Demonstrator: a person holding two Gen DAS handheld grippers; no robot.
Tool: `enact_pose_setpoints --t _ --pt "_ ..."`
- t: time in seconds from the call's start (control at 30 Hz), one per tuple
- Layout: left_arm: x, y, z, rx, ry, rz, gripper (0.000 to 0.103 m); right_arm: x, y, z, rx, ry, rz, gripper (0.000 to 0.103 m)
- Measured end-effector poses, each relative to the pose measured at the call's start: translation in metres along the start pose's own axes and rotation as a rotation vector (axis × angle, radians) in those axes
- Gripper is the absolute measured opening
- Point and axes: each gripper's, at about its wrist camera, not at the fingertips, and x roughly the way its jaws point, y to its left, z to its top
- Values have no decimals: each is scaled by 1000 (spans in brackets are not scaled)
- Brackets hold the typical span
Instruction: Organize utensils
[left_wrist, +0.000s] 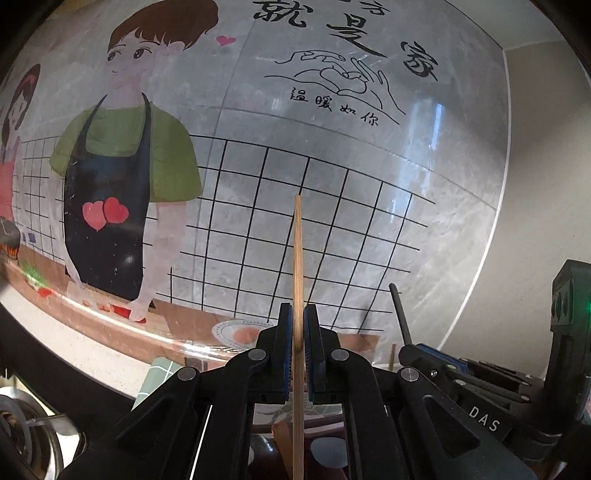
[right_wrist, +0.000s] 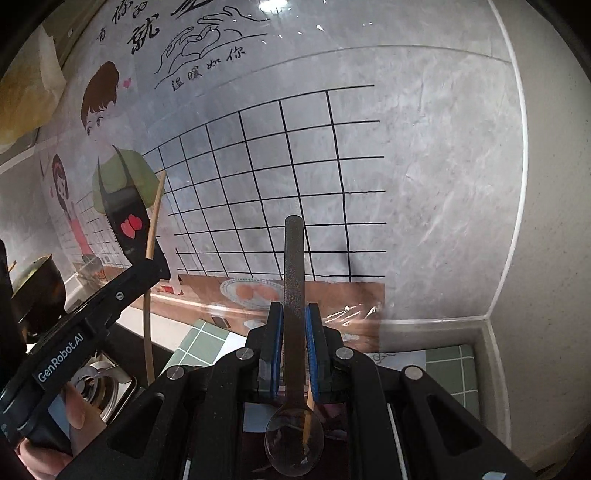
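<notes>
My left gripper (left_wrist: 298, 321) is shut on a thin wooden chopstick (left_wrist: 297, 266) that stands nearly upright between the blue pads, its tip up against the tiled wall. In the right wrist view the same left gripper (right_wrist: 149, 264) and its chopstick (right_wrist: 156, 218) show at the left, with a hand on the handle. My right gripper (right_wrist: 294, 317) is shut on the dark handle of a spoon (right_wrist: 293, 258), handle pointing up and the glossy bowl (right_wrist: 294, 439) hanging below the fingers. The right gripper (left_wrist: 410, 345) with the spoon handle (left_wrist: 400, 314) appears at the right of the left wrist view.
A grey marble wall carries a cartoon sticker (left_wrist: 122, 166) and a black grid. Below are a green-tiled mat (right_wrist: 201, 345), a gas burner (right_wrist: 94, 387) at lower left and a dark pot (right_wrist: 37, 288). A white corner trim (right_wrist: 517, 184) marks the wall's right edge.
</notes>
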Motion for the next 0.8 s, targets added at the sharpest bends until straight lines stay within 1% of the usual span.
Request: enact_pose_setpoints --t 0.17,0.27,0.33,0.37,0.4,0.43,0.47,0.5,0.57,0.63,0.67,0.7,0.73,0.77,0.8 --pt "2 6 -8 -23 1 14 6 4 -3 -6 13 -21 -1 11" --pt "4 4 -16 -7 13 41 8 7 -5 -13 19 -31 9 12" --pt "2 6 -22 -11 29 40 8 7 -4 -19 23 -24 6 18" --pt "0 6 -24 -17 37 40 9 6 -5 -23 25 -14 9 26" --pt "-2 6 -26 -24 47 41 11 4 -5 -27 32 1 11 34" --pt "-6 7 -29 -32 59 39 13 2 -5 -30 41 8 14 37" --pt "-9 7 -31 -36 66 40 20 -2 -6 -33 52 12 13 41" --pt "-14 7 -35 -40 74 43 29 -5 -6 -35 58 14 9 42" --pt "-29 7 -40 -49 91 57 34 -17 -8 -41 76 26 -6 43" --pt "-50 7 -45 -65 113 67 35 -32 -11 -47 102 39 -12 43" --pt "-60 6 -46 -70 124 66 37 -40 -11 -50 110 43 -17 43" --pt "-71 5 -48 -74 140 74 43 -54 -11 -54 117 47 -29 43" --pt "-85 2 -49 -76 169 88 46 -64 -11 -57 120 49 -37 44" --pt "-96 1 -51 -77 187 88 53 -79 -9 -61 125 54 -42 47" --pt "-110 -2 -52 -71 210 85 58 -92 -7 -65 129 58 -43 53"
